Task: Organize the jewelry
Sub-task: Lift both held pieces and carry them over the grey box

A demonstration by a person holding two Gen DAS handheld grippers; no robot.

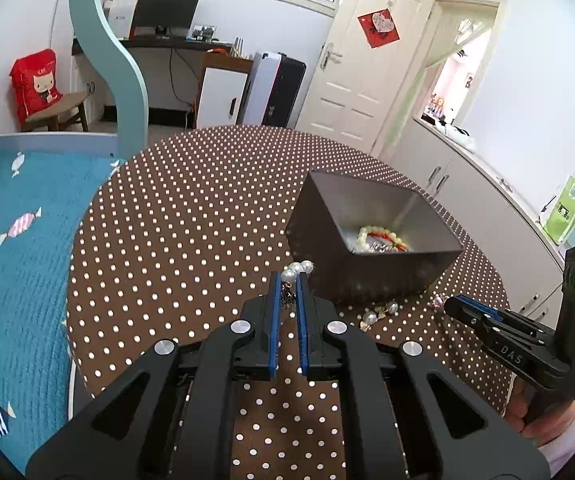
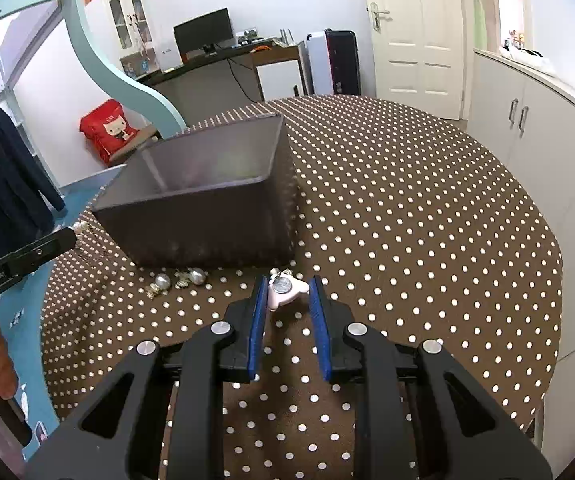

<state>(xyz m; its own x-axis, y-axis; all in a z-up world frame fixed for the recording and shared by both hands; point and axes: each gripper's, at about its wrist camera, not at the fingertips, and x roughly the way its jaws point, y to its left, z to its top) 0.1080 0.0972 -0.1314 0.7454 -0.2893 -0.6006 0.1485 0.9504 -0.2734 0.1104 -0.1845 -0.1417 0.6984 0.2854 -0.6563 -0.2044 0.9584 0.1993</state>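
Note:
A dark grey box stands on the polka-dot table; inside lie a pearl bracelet and an orange bead bracelet. My left gripper is shut on a pearl piece with a small chain, held just left of the box. My right gripper is open around a pink and silver charm lying on the table before the box. Silver bead earrings lie by the box's front wall and also show in the left wrist view.
The round table's edge falls off to a blue candy-print bed on the left. White cabinets stand to the right. A desk with a monitor and a door are at the back.

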